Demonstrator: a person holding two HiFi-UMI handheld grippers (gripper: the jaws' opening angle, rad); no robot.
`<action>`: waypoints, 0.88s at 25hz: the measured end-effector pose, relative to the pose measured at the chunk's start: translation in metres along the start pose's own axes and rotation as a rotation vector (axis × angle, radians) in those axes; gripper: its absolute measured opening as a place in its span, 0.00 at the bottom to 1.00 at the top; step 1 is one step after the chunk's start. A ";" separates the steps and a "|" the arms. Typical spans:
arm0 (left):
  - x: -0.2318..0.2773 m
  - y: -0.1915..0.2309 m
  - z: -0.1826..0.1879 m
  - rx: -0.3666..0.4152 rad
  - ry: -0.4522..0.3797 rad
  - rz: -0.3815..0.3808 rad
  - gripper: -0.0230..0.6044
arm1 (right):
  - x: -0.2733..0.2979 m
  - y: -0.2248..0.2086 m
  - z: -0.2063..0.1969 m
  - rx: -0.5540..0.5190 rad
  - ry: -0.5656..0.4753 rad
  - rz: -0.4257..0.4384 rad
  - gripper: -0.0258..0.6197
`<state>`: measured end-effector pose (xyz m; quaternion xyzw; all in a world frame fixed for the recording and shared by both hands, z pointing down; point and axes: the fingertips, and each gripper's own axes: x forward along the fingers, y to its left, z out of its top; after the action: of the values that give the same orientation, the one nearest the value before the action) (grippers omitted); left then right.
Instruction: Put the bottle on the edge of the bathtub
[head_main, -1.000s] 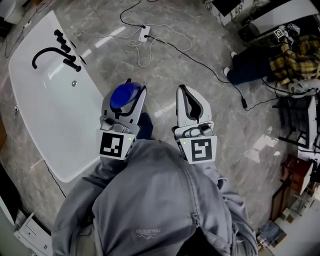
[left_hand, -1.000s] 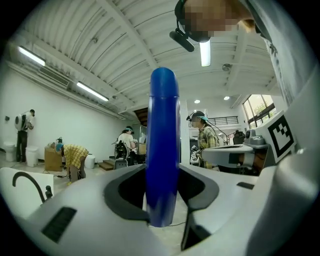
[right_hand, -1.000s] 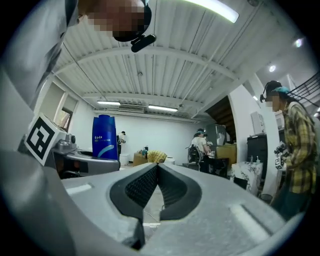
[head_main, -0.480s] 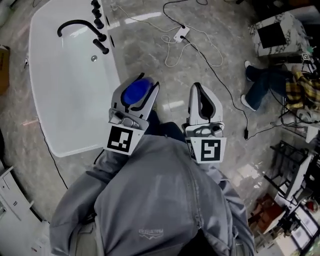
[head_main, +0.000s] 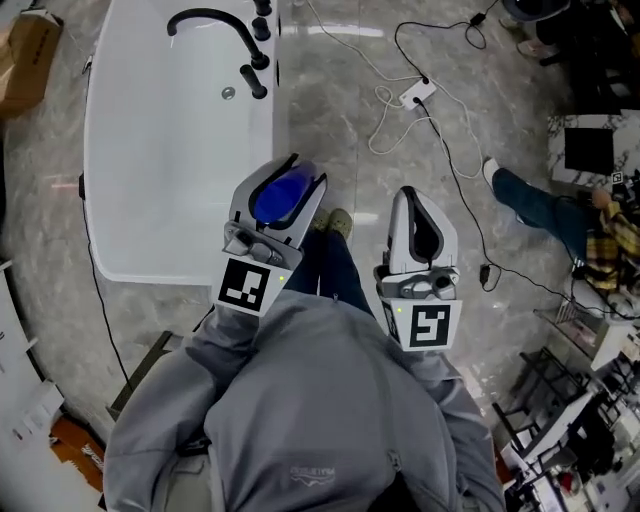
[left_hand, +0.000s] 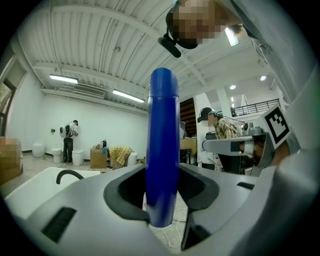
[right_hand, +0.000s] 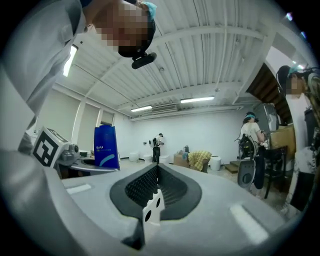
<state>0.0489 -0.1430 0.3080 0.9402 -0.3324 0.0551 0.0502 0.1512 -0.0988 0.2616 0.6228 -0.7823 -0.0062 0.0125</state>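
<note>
The blue bottle (left_hand: 162, 145) is gripped upright between the jaws of the left tongs (head_main: 303, 172) and is held in the air. In the head view it is seen just beside the right rim of the white bathtub (head_main: 110, 200), over the marble floor (head_main: 340, 100), though its height above the rim cannot be judged from above. The right tongs (head_main: 411, 195) are held closed and empty beside the left ones, a black faucet (head_main: 210, 22) is mounted at the bathtub's far end, and a white cable (head_main: 395, 100) is seen lying on the floor.
</note>
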 end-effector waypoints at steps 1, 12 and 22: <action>0.002 0.006 -0.005 -0.003 0.000 0.010 0.29 | 0.005 0.000 -0.004 0.011 -0.003 0.007 0.04; 0.021 0.068 -0.082 0.008 0.011 0.096 0.29 | 0.049 0.018 -0.090 0.050 0.043 0.094 0.04; 0.043 0.121 -0.145 0.000 0.024 0.194 0.29 | 0.096 0.027 -0.161 0.097 0.057 0.152 0.04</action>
<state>-0.0048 -0.2443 0.4643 0.9028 -0.4214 0.0708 0.0484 0.1080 -0.1849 0.4243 0.5615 -0.8259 0.0506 0.0050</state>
